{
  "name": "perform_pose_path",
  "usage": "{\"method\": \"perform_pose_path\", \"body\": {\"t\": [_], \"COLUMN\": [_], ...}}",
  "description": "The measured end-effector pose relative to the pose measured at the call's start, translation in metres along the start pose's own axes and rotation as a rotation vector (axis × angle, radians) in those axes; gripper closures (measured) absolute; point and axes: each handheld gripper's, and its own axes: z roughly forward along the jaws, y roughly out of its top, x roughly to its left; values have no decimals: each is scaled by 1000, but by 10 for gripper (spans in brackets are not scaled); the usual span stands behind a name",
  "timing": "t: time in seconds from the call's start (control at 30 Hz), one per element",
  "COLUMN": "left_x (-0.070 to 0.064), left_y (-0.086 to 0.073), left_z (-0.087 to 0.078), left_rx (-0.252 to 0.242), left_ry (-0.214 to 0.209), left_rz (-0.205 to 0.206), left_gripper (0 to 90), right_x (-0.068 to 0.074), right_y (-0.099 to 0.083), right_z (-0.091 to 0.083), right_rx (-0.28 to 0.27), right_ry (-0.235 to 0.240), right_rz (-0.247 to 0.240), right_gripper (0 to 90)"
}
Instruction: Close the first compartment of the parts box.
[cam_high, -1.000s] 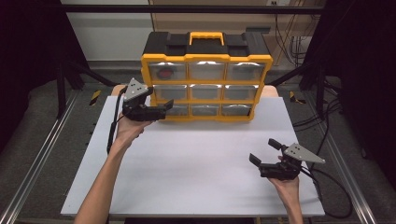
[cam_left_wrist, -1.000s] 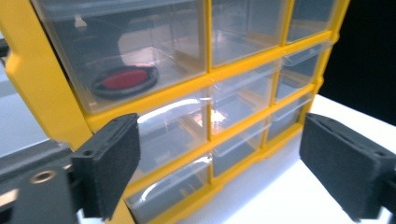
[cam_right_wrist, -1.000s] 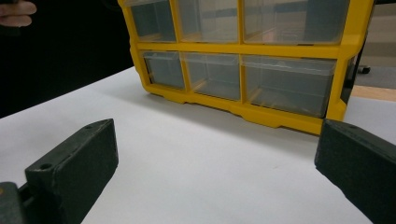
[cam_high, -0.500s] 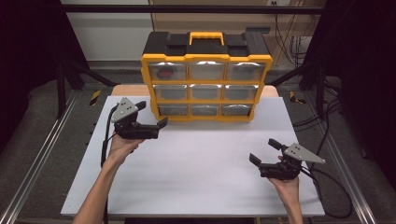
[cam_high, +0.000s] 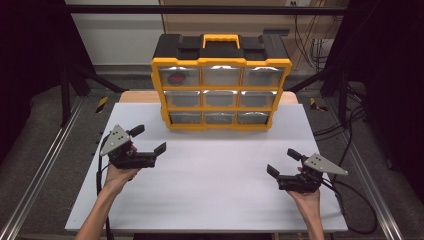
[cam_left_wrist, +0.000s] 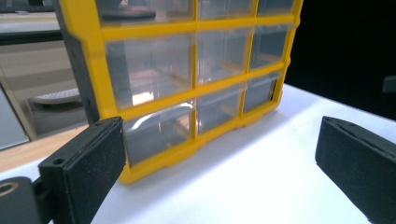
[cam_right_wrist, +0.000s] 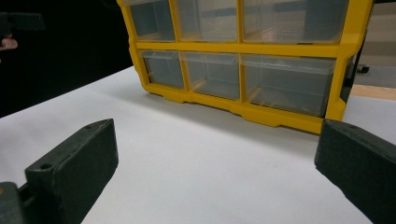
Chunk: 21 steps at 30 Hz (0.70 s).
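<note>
I counted one organizer (cam_high: 221, 85) at the far edge of the white board (cam_high: 210, 190), with nine clear drawers (cam_high: 220, 98) in three rows of three. One drawer, top left in the organizer, held a single red item (cam_high: 177, 78). In front of the organizer I had two grippers: left (cam_high: 148, 140) and right (cam_high: 283, 163).
</note>
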Motion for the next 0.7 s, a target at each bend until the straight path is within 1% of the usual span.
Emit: {"method": "perform_pose_path", "body": {"t": [0.1, 0.37, 0.43, 0.47, 0.5, 0.7], "left_x": [2, 7, 8, 9, 9, 11], "left_y": [-10, -37, -39, -40, -41, -44], "left_z": [-6, -16, -17, -18, -19, -24], "left_rx": [-1, -2, 21, 16, 8, -5], "left_ry": [4, 15, 26, 28, 23, 39], "left_rz": [-18, -44, -34, -35, -46, -49], "left_gripper": [16, 16, 17, 17, 17, 17], "right_x": [0, 0, 0, 0, 0, 0], "right_y": [0, 0, 0, 0, 0, 0], "right_z": [0, 0, 0, 0, 0, -1], "right_rx": [0, 1, -2, -1, -1, -4], "right_ry": [0, -2, -1, -1, -1, -2], "right_rz": [2, 0, 0, 0, 0, 0], "right_gripper": [3, 3, 3, 3, 3, 3]}}
